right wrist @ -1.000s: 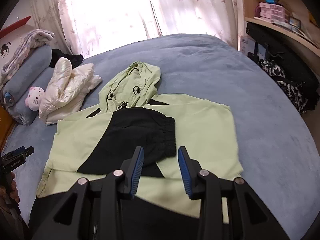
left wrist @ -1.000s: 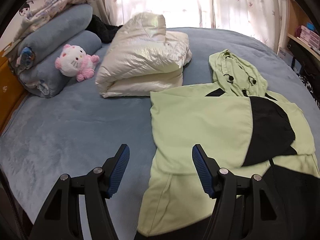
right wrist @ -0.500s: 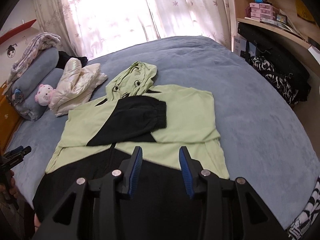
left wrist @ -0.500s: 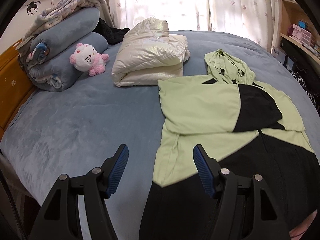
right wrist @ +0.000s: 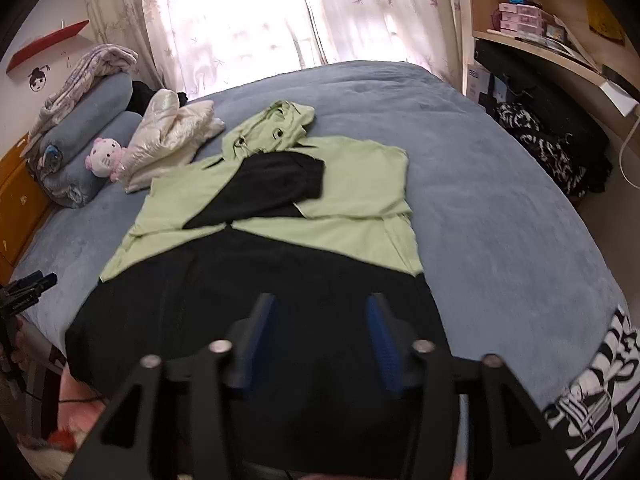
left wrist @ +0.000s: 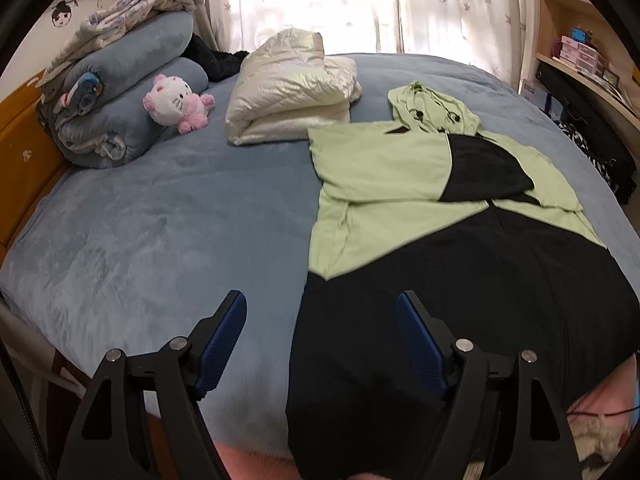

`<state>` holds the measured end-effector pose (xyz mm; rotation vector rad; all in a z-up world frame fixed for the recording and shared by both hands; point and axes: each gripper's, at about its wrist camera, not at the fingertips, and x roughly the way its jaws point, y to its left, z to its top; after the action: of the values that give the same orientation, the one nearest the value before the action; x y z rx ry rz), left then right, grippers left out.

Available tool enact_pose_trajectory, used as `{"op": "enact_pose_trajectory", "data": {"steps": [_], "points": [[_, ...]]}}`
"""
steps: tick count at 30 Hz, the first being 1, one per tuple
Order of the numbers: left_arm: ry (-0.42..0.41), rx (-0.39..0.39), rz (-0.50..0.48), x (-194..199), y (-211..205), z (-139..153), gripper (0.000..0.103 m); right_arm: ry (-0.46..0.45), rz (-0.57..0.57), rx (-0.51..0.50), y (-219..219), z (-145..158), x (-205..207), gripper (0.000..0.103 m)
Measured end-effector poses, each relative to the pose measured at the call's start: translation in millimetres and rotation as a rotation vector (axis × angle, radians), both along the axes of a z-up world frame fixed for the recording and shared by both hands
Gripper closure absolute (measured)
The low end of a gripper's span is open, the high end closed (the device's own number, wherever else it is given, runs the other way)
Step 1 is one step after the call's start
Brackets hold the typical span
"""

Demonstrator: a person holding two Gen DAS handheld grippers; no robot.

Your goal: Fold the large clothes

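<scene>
Where the green-and-black hoodie (left wrist: pixel 400 184) lay flat on the blue bed (left wrist: pixel 160 220), sleeves folded across the chest, its black hem was cut off by the frame. Left gripper (left wrist: pixel 320 336) and right gripper (right wrist: pixel 320 336) were recorded opening, nothing between them; the right fingers (right wrist: pixel 382 340) were blurred.

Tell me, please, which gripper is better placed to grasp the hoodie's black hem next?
Right. The right gripper, jaws opening, hangs over the hoodie's hem; the left gripper straddles its side edge, half over the bed.
</scene>
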<state>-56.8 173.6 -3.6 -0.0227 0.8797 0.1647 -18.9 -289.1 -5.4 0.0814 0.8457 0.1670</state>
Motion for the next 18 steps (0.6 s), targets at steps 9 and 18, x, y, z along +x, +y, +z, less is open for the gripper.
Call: {"op": "enact_pose_trajectory", "data": {"steps": [9,18], "points": [[0.096,-0.050,-0.030,-13.5,5.1,-40.9,0.026,0.098,-0.082,0.032,-42.8,-38.4,-15.0,0.042],[0.182,-0.140,-0.068,-22.3,11.2,-80.3,0.026,0.150,-0.066,0.006,-66.1,-57.5,-22.4,0.042]]}}
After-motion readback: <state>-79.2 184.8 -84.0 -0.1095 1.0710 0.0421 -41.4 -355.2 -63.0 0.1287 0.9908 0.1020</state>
